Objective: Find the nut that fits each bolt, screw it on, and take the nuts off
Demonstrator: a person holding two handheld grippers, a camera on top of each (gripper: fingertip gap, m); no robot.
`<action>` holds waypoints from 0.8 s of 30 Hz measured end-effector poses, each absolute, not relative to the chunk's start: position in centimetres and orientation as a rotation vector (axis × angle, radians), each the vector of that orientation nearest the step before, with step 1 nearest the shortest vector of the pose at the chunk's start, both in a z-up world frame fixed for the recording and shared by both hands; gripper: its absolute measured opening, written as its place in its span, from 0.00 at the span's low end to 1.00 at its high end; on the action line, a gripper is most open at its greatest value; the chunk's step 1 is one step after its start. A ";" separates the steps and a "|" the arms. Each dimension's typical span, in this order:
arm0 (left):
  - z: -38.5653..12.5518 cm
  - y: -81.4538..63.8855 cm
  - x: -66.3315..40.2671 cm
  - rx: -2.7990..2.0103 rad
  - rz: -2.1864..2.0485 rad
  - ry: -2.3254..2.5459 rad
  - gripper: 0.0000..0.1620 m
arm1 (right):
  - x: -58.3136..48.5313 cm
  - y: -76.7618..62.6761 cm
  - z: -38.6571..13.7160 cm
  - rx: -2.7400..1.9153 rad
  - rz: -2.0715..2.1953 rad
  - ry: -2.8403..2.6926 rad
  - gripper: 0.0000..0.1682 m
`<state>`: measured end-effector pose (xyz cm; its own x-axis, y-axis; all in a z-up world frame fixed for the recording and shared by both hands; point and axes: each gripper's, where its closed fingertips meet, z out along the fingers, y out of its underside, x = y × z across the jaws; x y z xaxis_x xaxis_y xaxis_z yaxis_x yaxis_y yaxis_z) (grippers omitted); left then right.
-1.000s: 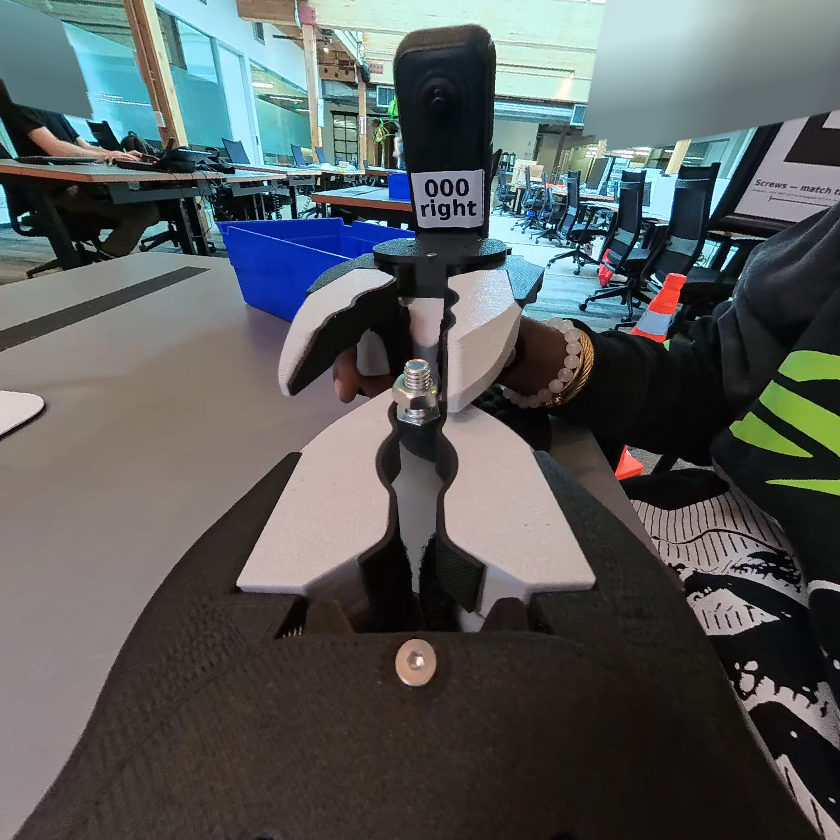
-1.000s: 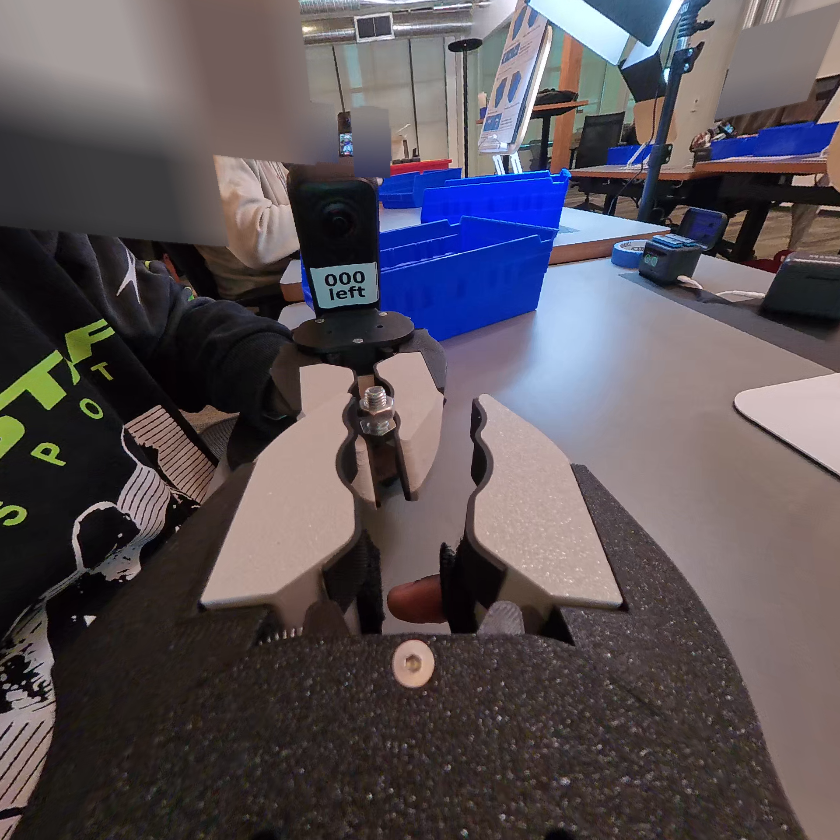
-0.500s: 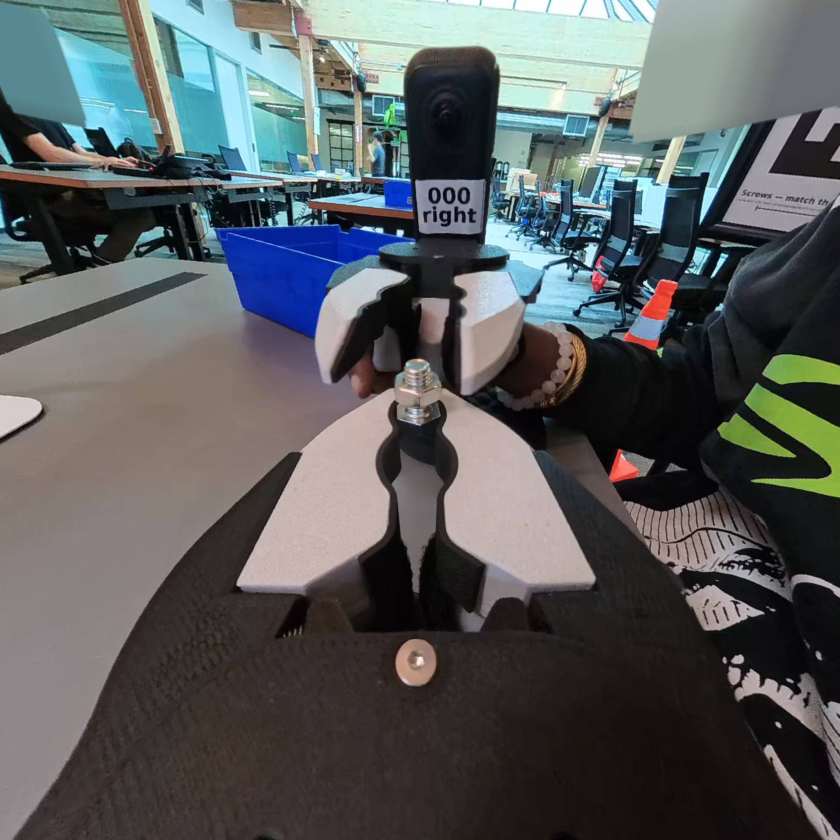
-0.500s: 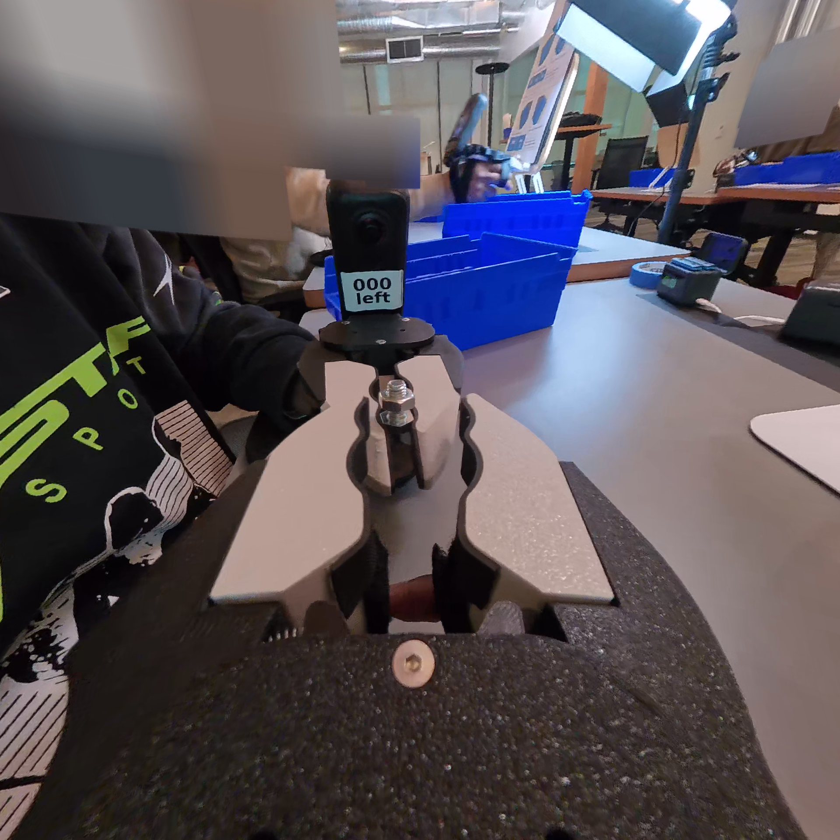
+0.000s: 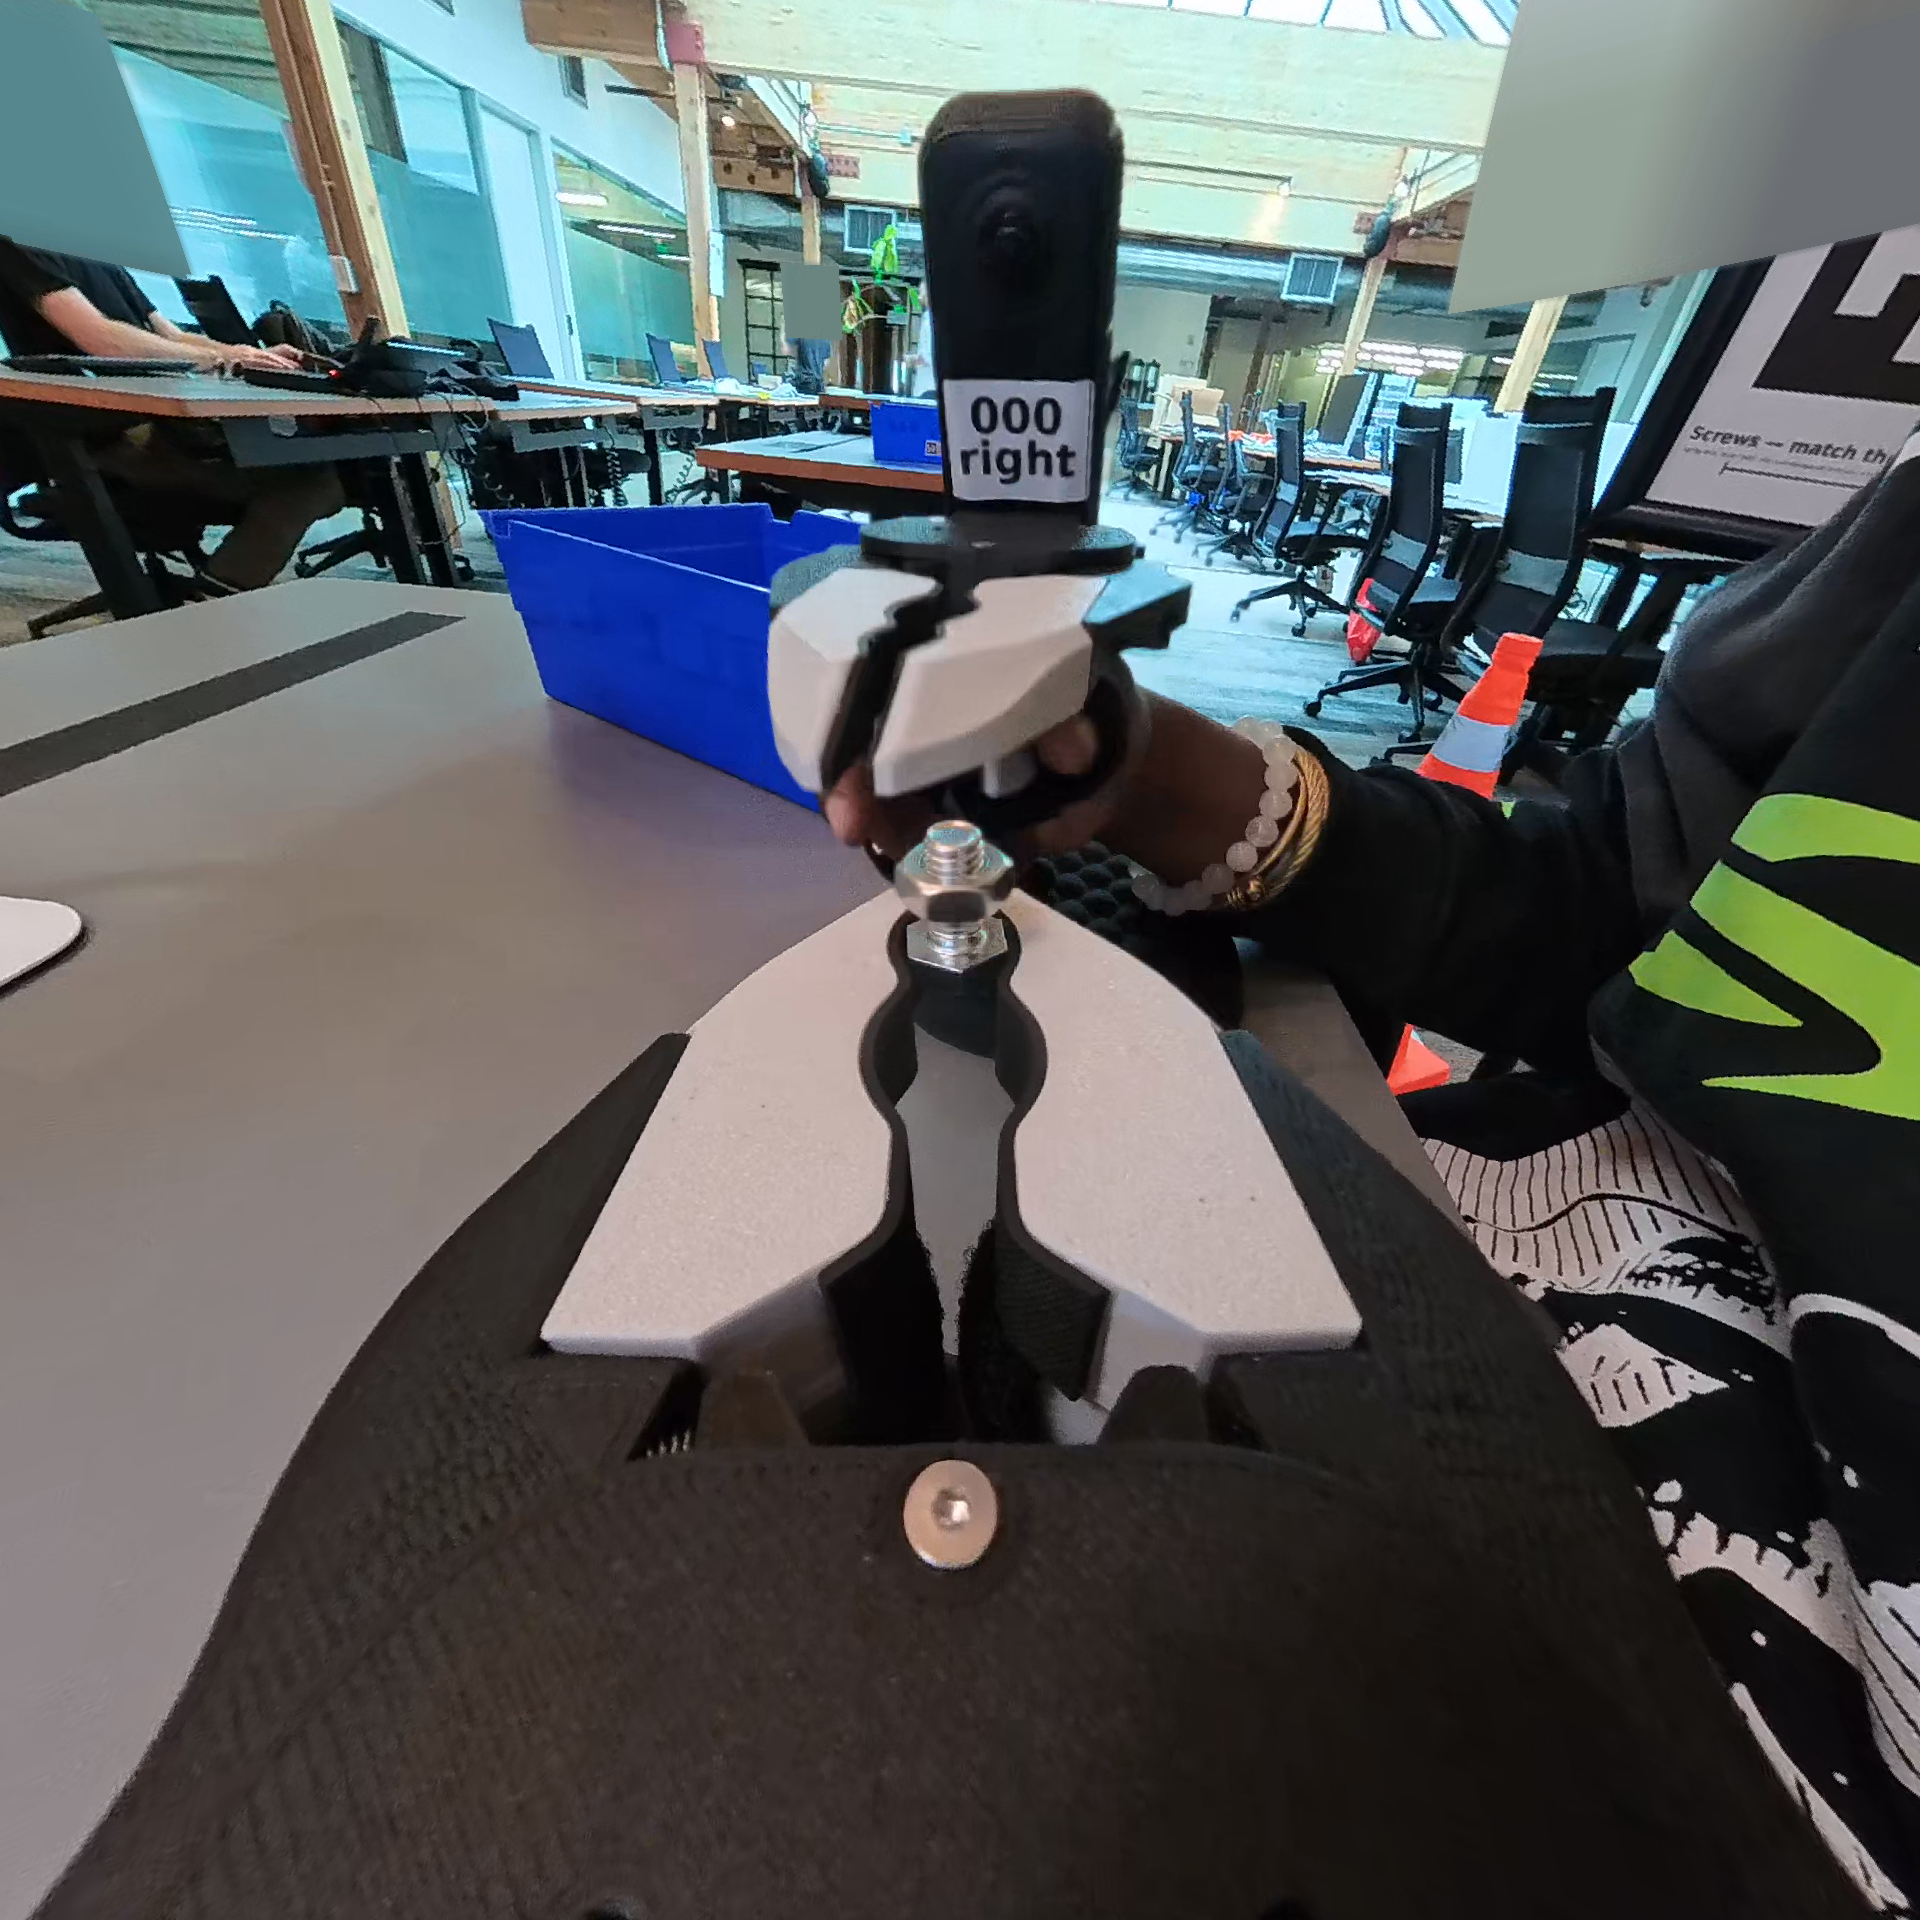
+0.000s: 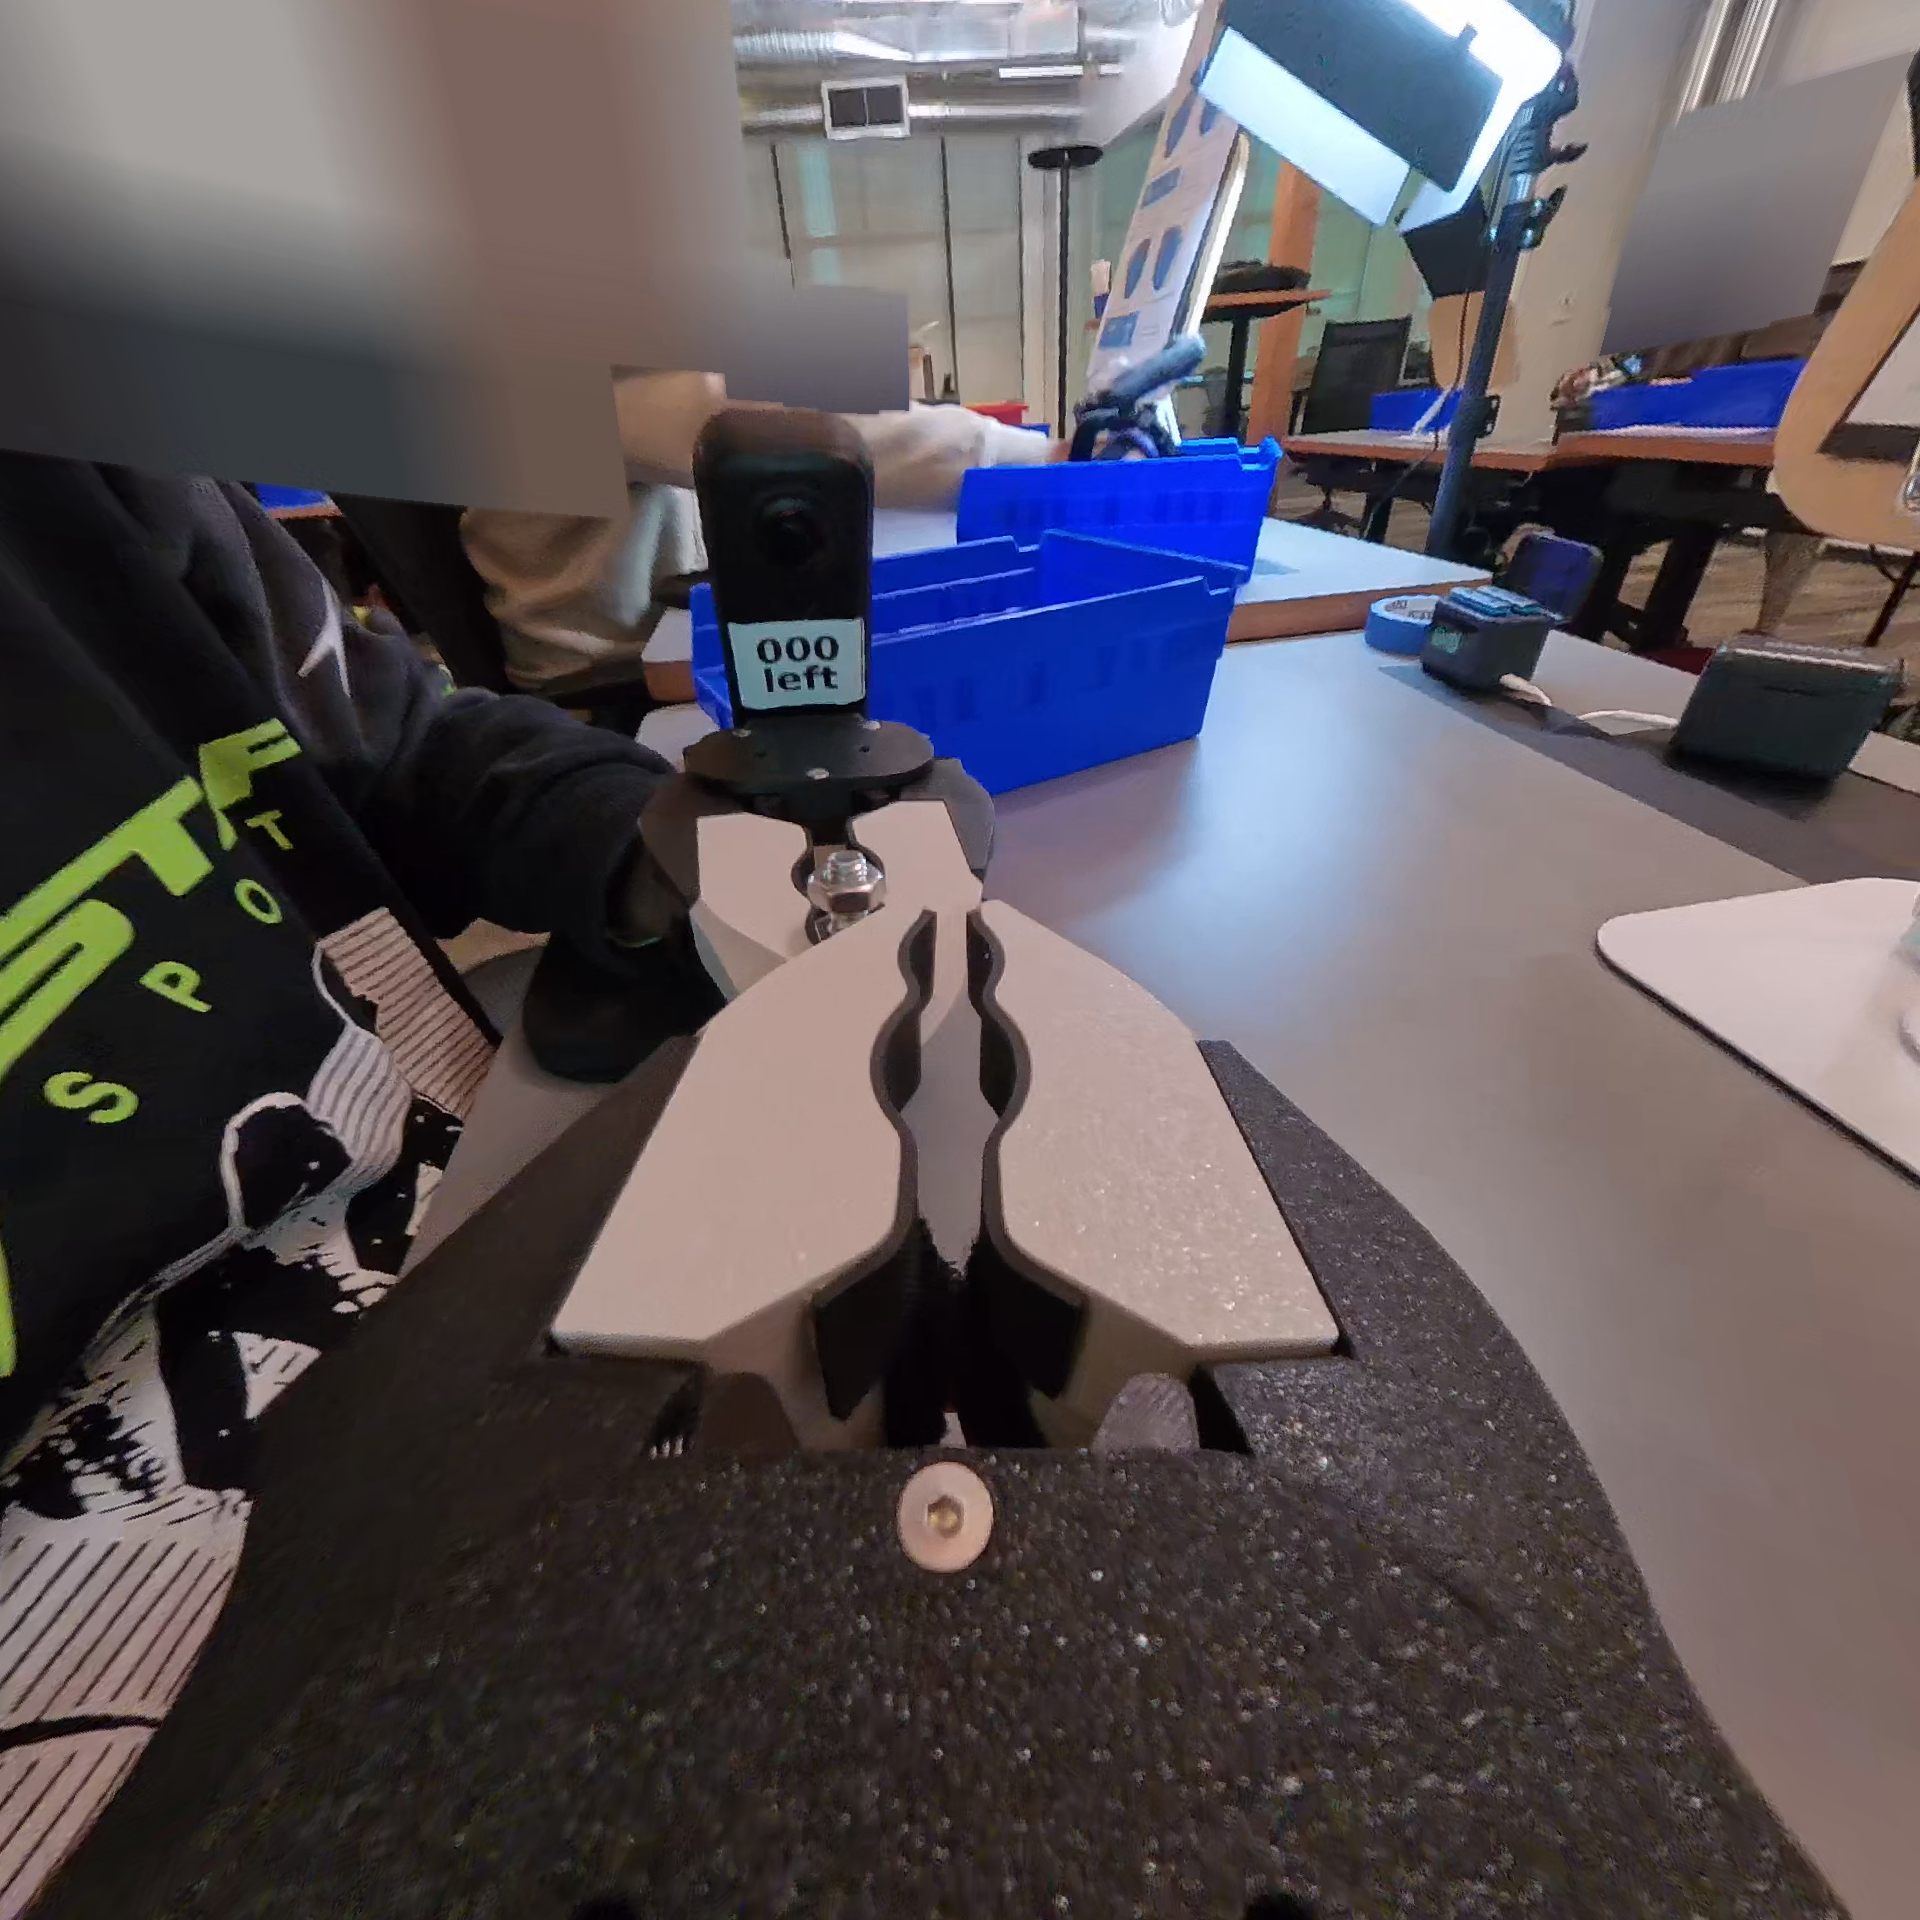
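The left gripper (image 5: 951, 961) is clamped on one upright silver bolt (image 5: 954, 940) by its head, threaded end up. One hex nut (image 5: 953, 880) sits on the threads just above the fingertips. The right gripper (image 6: 948, 930) is closed on nothing, near the nut but apart. Beyond: one blue bin (image 5: 644, 613), one grey table (image 5: 312, 935).

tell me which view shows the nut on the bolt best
The left wrist view: the nut sits close and sharp on the bolt, with the bolt's hex base caught in the left gripper. The right wrist view shows the same nut smaller and farther off, just beyond the right gripper.
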<state>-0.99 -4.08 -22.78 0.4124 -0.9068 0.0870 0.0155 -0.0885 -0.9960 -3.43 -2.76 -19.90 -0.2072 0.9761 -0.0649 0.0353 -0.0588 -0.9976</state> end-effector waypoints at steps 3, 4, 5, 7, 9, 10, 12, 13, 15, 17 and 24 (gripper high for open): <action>-22.9 -4.1 -0.8 -1.453 -0.949 0.857 0.06 | -3.5 -3.3 -19.7 -1.146 1.432 -1.355 0.07; -23.0 -4.1 -0.8 -1.454 -0.947 0.858 0.06 | -3.7 -3.7 -19.9 -1.141 1.437 -1.378 0.09; -23.0 -4.1 -0.8 -1.454 -0.945 0.860 0.06 | -4.0 -4.1 -20.1 -1.140 1.439 -1.399 0.12; -23.1 -4.1 -0.8 -1.455 -0.932 0.868 0.06 | -4.6 -4.5 -20.4 -1.145 1.438 -1.415 0.19; -23.1 -4.2 -0.7 -1.456 -0.929 0.876 0.06 | -5.0 -5.0 -20.5 -1.147 1.457 -1.419 0.22; -23.2 -4.2 -0.6 -1.456 -0.931 0.878 0.06 | -5.2 -5.1 -20.5 -1.151 1.461 -1.420 0.23; -23.2 -4.3 -0.6 -1.454 -0.933 0.884 0.06 | -5.4 -5.0 -20.8 -1.168 1.437 -1.425 0.23; -23.2 -4.4 -0.5 -1.451 -0.934 0.887 0.06 | -5.3 -4.8 -20.9 -1.174 1.420 -1.427 0.23; -23.1 -4.3 -0.6 -1.450 -0.935 0.878 0.06 | -4.9 -4.4 -20.7 -1.171 1.418 -1.421 0.22; -22.8 -4.3 -0.8 -1.442 -0.946 0.866 0.06 | -4.3 -4.0 -20.5 -1.168 1.414 -1.413 0.19; -23.1 -4.4 -0.6 -1.447 -0.934 0.888 0.06 | -3.6 -4.1 -19.6 -1.124 1.479 -1.379 0.12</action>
